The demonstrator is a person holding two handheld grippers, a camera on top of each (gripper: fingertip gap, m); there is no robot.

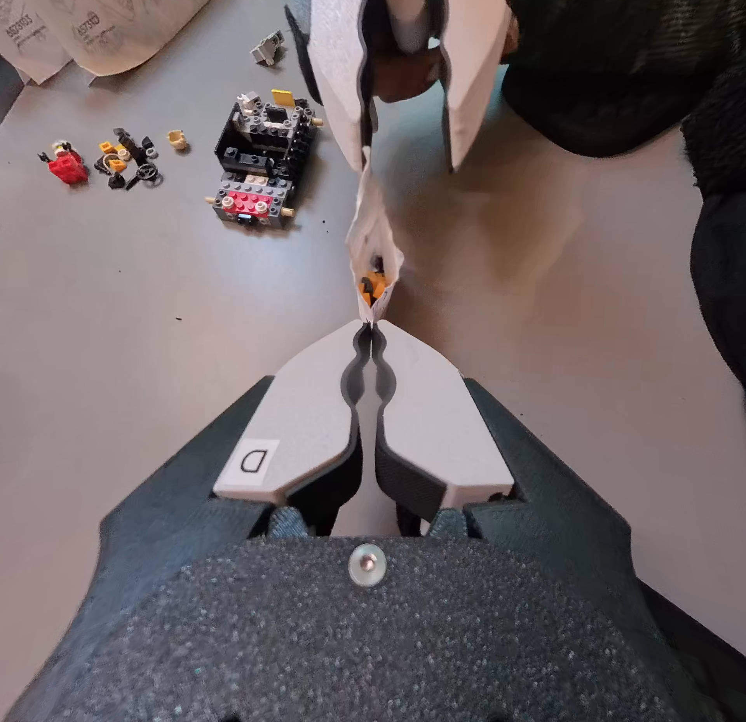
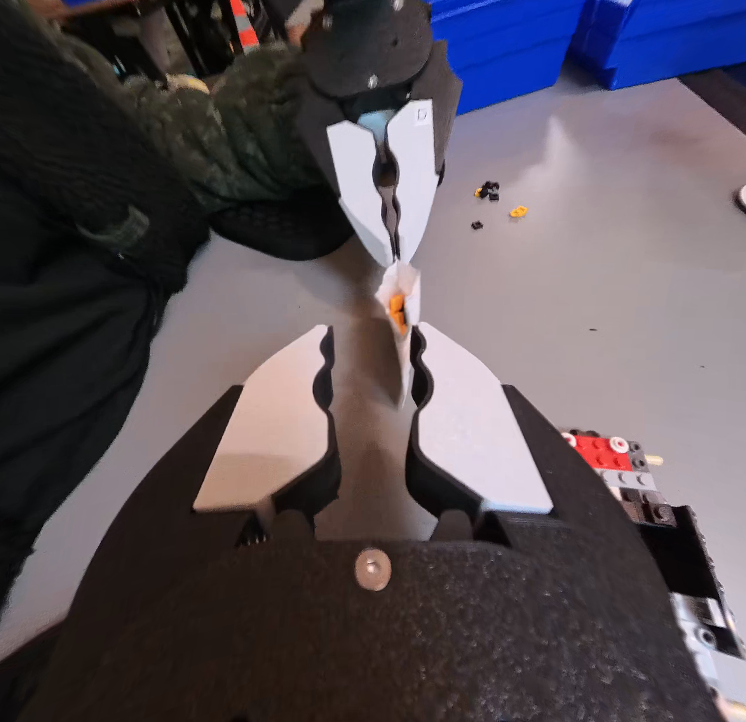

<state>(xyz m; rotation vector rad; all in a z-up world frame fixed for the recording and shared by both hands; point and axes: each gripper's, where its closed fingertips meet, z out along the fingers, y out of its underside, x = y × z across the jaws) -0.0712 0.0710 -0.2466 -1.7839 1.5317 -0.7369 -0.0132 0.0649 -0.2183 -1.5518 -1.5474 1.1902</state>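
Note:
A small white paper bag with orange and black pieces showing in its torn opening hangs stretched between the two grippers above the grey table. My left gripper is shut on one corner of the bag. In the right wrist view it pinches the bag's far end. My right gripper is open. The bag's near end lies against its right finger only, and the left pad stands clear of it. The right gripper also shows at the top of the left wrist view, jaws apart.
A partly built black, grey and red brick model stands on the table to the left, with a red figure and small loose parts beyond it. Printed paper bags lie at the far left. Blue bins and more loose pieces are behind. A dark sleeve is close. My hands' fingertips stand some 7 centimeters from each other.

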